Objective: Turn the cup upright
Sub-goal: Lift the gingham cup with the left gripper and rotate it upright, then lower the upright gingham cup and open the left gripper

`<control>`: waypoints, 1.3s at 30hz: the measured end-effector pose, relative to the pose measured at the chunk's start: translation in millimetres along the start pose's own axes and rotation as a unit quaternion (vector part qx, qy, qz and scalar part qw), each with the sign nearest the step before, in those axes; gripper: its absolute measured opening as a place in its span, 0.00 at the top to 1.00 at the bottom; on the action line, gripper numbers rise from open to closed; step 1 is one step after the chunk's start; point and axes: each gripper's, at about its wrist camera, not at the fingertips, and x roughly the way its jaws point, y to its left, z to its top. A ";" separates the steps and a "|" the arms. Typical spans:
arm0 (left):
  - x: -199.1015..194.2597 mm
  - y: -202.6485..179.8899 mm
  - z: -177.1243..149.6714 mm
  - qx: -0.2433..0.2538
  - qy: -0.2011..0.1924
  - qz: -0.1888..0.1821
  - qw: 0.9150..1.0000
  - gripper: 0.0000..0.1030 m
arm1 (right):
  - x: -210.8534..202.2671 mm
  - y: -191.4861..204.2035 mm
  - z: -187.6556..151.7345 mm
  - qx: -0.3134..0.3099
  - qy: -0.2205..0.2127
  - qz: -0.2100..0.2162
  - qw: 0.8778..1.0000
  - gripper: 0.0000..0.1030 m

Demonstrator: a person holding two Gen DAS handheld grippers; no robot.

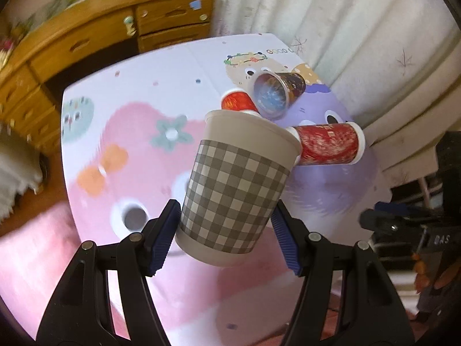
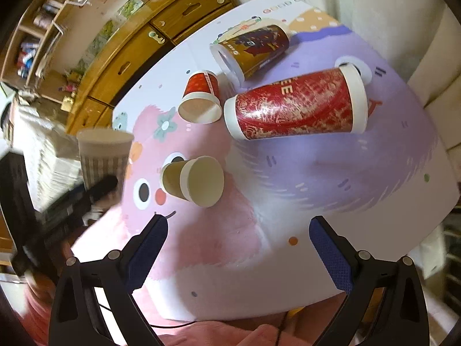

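I've got the checked cup [image 1: 234,184] in the left gripper [image 1: 226,238], blue pads [image 1: 164,238] pressed on both sides of its lower wall, mouth up, tilted a bit, held above the table [image 1: 129,92]. Right gripper [image 2: 237,255] is wide open w/ nothing in it, hovering over the near edge of the table.

Rel. to the big red cup [image 2: 296,105], lying on its side mid-table: small red cup [image 2: 200,96] just left of it, on its side; dark printed cup [image 2: 252,47] behind it, also on its side; tan cup [image 2: 193,180] in front & left, on its side, mouth toward me. Checked cup sits far left of it, off the table edge.
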 end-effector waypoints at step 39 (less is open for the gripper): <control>137.3 -159.4 -122.9 -0.319 0.128 0.040 0.938 0.38 | 8.4 -156.1 13.1 -0.024 0.169 0.060 0.984 0.03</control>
